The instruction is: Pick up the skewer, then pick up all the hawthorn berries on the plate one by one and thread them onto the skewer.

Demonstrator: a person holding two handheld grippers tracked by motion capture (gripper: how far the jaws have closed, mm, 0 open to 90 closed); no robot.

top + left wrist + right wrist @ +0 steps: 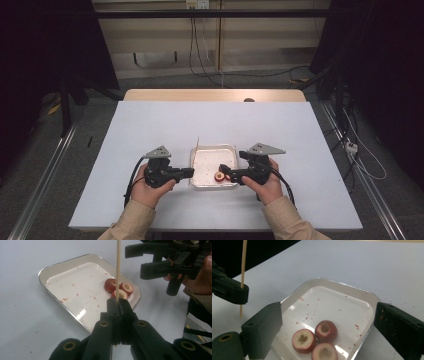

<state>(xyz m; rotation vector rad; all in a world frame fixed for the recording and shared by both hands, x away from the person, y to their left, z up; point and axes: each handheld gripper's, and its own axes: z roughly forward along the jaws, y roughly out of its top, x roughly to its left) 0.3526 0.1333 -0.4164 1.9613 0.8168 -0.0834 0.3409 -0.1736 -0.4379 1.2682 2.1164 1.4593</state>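
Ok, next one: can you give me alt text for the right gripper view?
The right gripper, jaws wide open, hangs over three cored red fruit pieces clustered in the near corner of a crumb-speckled white tray on a pale table. At the upper left, the left gripper pinches an upright wooden skewer.

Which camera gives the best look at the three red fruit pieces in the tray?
The right gripper view: all three cored red fruit pieces lie close and unobstructed in the tray. In the left gripper view the wooden skewer crosses them. The high view shows just a small red spot.
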